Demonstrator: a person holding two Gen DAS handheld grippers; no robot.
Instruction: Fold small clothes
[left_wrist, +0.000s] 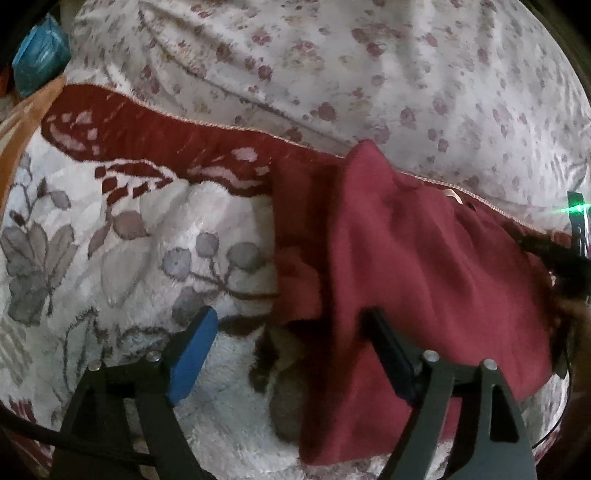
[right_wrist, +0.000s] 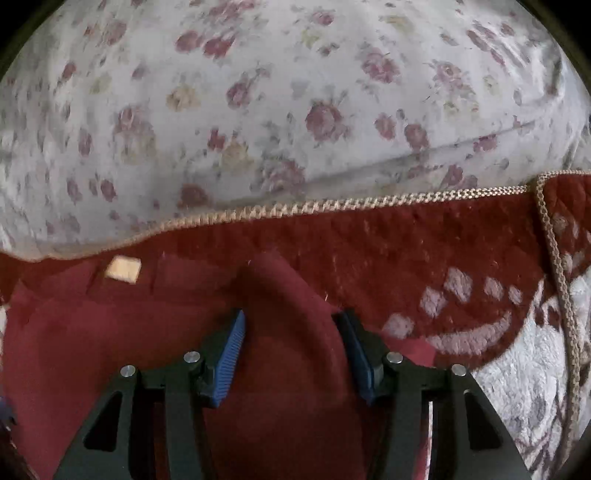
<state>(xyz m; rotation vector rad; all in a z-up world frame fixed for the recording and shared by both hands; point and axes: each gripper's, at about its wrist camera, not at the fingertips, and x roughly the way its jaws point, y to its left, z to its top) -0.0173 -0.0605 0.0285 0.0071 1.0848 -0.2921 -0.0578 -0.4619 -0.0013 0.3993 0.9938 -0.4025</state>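
Left gripper (left_wrist: 291, 345): released, jaws wide, straddling left edge of maroon garment (left_wrist: 399, 266), pads not touching cloth. Garment lies on plush blanket (left_wrist: 122, 236) on bed, floral sheet (left_wrist: 332, 55) beyond. I judge fold laid; I lift clear without snagging edge. Right gripper (right_wrist: 291, 345): released, half open around raised cloth ridge (right_wrist: 284, 295), beside tag (right_wrist: 123, 269). Next I flatten ridge before next fold.
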